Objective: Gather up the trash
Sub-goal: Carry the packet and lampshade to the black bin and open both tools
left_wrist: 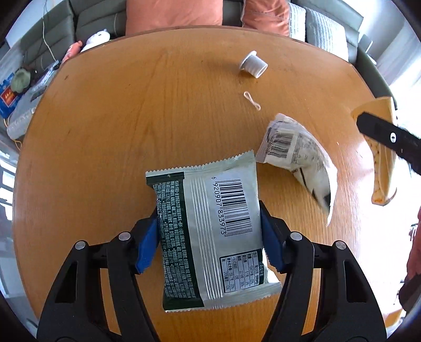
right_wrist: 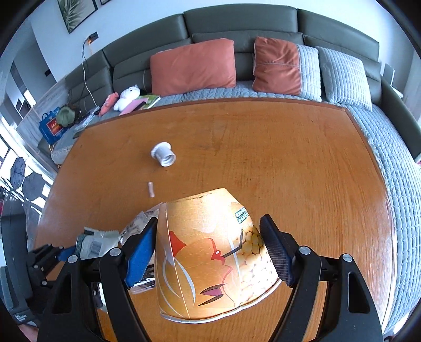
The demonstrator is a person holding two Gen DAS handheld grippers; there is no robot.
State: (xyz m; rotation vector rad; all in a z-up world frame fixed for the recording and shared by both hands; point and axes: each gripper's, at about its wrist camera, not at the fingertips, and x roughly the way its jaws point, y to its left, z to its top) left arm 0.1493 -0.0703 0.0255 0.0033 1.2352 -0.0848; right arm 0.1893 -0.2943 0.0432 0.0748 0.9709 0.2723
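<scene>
My left gripper (left_wrist: 209,236) is shut on a silver and dark green snack wrapper (left_wrist: 210,231), held by its two long edges above the wooden table (left_wrist: 131,131). My right gripper (right_wrist: 209,250) is shut on an orange paper cup (right_wrist: 210,252) printed with corn kernels, gripped across its sides; the cup also shows in the left wrist view (left_wrist: 381,157). A crumpled white wrapper (left_wrist: 297,155) lies on the table to the right of the left gripper. A white plastic cap (left_wrist: 253,64) and a small rubber band (left_wrist: 252,100) lie farther back.
A grey-green sofa (right_wrist: 236,23) with orange cushions (right_wrist: 194,65) and grey pillows stands behind the table. A white plush toy (right_wrist: 129,97), a book and a blue bag (right_wrist: 51,129) lie at the far left.
</scene>
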